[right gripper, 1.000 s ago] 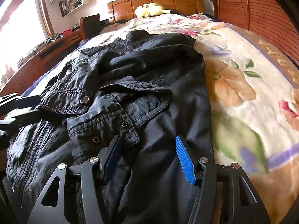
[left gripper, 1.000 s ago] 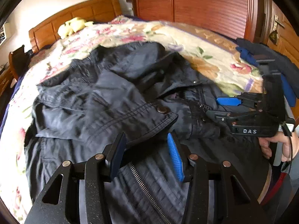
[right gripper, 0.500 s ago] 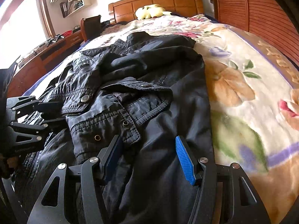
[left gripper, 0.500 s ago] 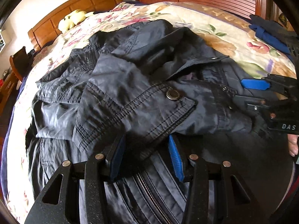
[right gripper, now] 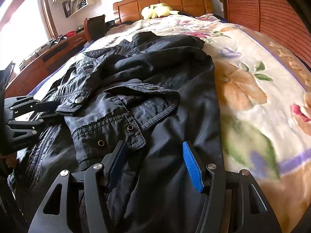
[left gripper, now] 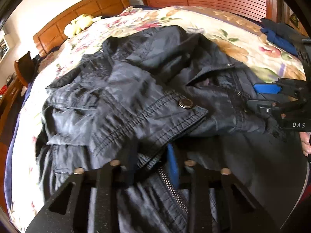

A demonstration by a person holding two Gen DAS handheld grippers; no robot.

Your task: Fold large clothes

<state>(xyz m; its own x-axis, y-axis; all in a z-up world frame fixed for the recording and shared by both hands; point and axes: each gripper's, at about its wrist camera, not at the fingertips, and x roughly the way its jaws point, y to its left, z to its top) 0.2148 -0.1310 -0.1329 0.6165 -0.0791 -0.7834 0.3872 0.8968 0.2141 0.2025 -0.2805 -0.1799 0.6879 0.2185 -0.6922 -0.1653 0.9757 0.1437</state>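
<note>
While crumpled on bedspread [right gripper: 252,89] | jacket [right gripper: 155,89]: dark, unzipped, snaps open

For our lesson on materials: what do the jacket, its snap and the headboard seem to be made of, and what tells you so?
Jacket: thin woven cloth, perhaps nylon or waxed cotton; slight sheen, crisp wrinkles, stitched edges.
Snap: metal, dull brassy; round, with a glinting rim.
Headboard: wood, glossy orange-brown varnish; panelled, reflects light.

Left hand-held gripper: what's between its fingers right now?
A fold of the jacket, by the zipper, in the left wrist view; the left hand-held gripper has just been closing.
</note>
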